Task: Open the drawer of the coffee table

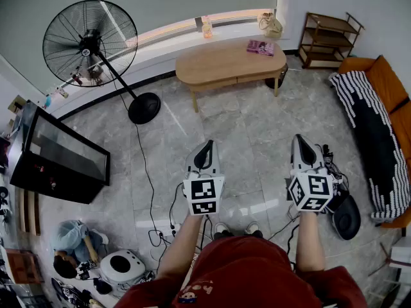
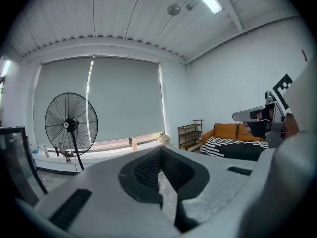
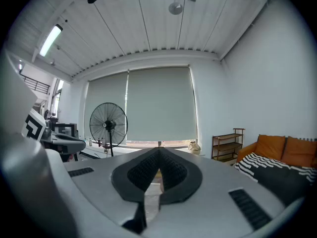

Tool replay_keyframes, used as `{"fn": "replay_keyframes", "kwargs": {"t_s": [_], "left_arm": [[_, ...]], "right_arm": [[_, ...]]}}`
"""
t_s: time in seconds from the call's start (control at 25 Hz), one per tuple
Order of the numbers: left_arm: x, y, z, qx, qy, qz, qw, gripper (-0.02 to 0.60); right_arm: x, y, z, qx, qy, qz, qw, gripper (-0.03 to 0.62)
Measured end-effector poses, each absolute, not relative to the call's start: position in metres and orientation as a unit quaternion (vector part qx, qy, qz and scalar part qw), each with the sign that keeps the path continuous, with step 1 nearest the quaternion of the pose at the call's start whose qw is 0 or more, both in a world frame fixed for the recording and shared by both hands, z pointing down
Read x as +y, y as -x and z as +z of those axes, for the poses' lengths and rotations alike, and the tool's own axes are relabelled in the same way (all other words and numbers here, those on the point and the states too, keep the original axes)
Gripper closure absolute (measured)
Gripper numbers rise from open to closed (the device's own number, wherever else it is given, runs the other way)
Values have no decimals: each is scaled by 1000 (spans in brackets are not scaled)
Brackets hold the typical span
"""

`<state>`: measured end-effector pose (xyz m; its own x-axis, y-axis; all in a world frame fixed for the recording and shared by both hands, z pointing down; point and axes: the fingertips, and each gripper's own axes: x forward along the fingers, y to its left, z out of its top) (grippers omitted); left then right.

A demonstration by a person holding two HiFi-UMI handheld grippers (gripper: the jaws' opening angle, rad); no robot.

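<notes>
The oval wooden coffee table (image 1: 221, 63) stands across the room by the window ledge, far from both grippers. The band under its top looks flush, and no handle shows at this distance. My left gripper (image 1: 206, 147) is held above the tiled floor and points toward the table, its jaws shut with nothing between them (image 2: 159, 150). My right gripper (image 1: 300, 140) is level with it to the right, also shut and empty (image 3: 159, 150). A pink book (image 1: 260, 47) lies on the table's right end.
A standing fan (image 1: 90, 43) with a round base (image 1: 144, 108) is at the left, with a black glass cabinet (image 1: 61, 156) nearer. An orange sofa with a striped blanket (image 1: 369, 120) lines the right wall. A small shelf (image 1: 327, 40) stands in the far corner. Cables (image 1: 160, 226) trail near the person's feet.
</notes>
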<state>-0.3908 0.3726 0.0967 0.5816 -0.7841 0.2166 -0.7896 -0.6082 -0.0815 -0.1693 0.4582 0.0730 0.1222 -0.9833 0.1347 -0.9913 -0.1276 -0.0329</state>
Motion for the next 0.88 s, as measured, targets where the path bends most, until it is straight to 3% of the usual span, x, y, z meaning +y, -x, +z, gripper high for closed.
{"fn": "replay_keyframes", "kwargs": {"t_s": [0.88], "left_arm": [[419, 320, 97, -454, -884, 108, -8, 575]], "right_arm": [[496, 113, 99, -666, -741, 79, 22, 600]]}}
